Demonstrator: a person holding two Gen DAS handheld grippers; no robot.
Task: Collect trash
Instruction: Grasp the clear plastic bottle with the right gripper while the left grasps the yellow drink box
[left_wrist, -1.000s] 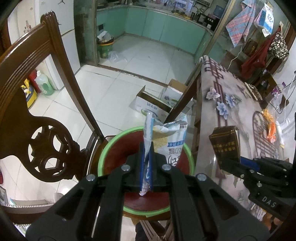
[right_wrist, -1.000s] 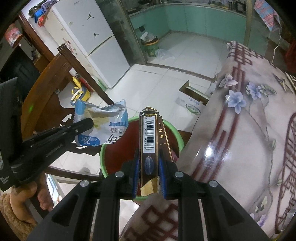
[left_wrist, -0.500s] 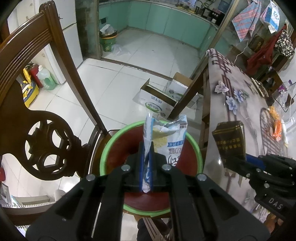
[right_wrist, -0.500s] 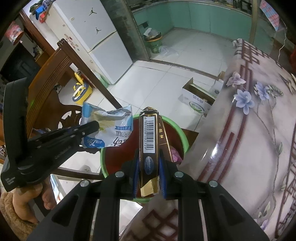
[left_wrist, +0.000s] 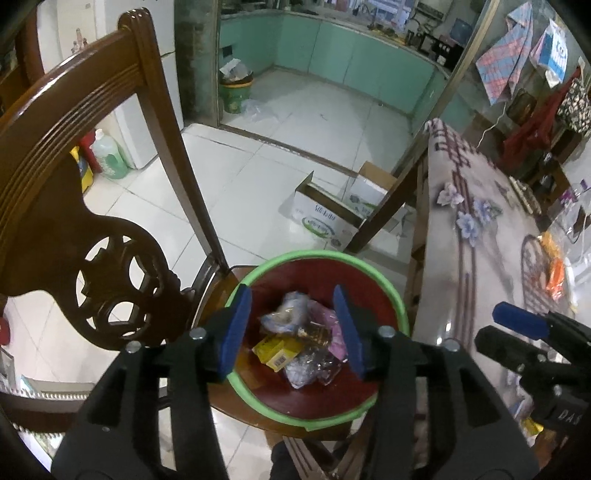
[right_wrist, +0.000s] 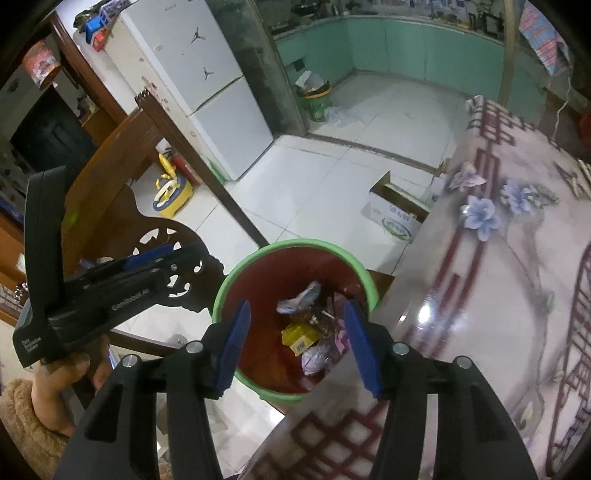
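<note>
A red bin with a green rim (left_wrist: 384, 284) (right_wrist: 255, 258) stands on a wooden chair seat beside the table. Inside it lie a blue-and-white snack bag (left_wrist: 291, 310) (right_wrist: 301, 299), a dark gold-trimmed box (left_wrist: 314, 332) (right_wrist: 321, 319), a yellow packet (left_wrist: 277, 350) (right_wrist: 299, 338) and crumpled wrappers. My left gripper (left_wrist: 291, 332) hangs over the bin, its jaws opening, nothing between them. My right gripper (right_wrist: 301, 345) hangs over the bin from the table side, its jaws also opening and empty. Each gripper shows in the other's view, the right gripper (left_wrist: 517, 332) and the left gripper (right_wrist: 122, 277).
A carved wooden chair back (left_wrist: 92, 184) rises left of the bin. The table with a floral cloth (left_wrist: 480, 258) (right_wrist: 498, 258) lies to the right. An open cardboard box (left_wrist: 332, 214) sits on the tiled floor beyond. A green bin (left_wrist: 236, 92) stands at the kitchen doorway, a white fridge (right_wrist: 207, 74) nearby.
Both grippers have gone from shut to open. The snack bag has dropped from the left gripper and the dark box from the right; both now lie in the red bin.
</note>
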